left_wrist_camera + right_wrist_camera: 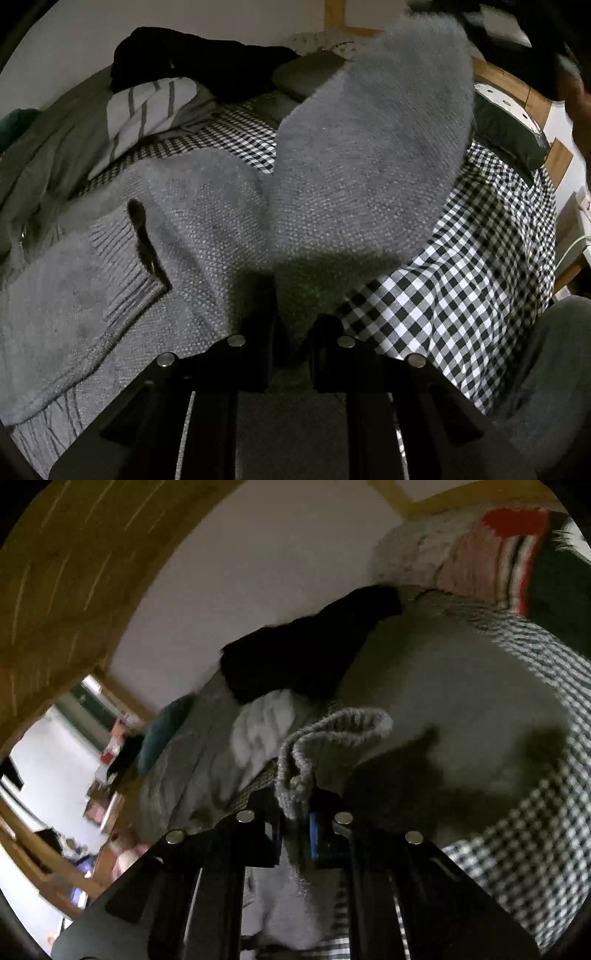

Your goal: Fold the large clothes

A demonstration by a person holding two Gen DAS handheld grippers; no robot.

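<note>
A fluffy grey knitted sweater (pixel 207 206) lies on a black-and-white checked bed cover (pixel 461 277). One sleeve (pixel 369 147) is lifted and rises toward the top of the left wrist view. My left gripper (pixel 291 332) is shut on a fold of the sweater low in that view. In the right wrist view, my right gripper (pixel 297 823) is shut on the ribbed cuff (pixel 325 734) of the sleeve, which bunches above the jaws. The sweater's body (pixel 461 686) spreads blurred behind it on the checked cover (pixel 517 849).
At the back of the bed lie a black garment (pixel 192 55), a white striped one (pixel 147 107) and a grey-green one (pixel 48 155). A dark cushion (pixel 506 133) sits at right. A wooden beam (pixel 55 572) and a red-and-green knit (pixel 517 554) show in the right wrist view.
</note>
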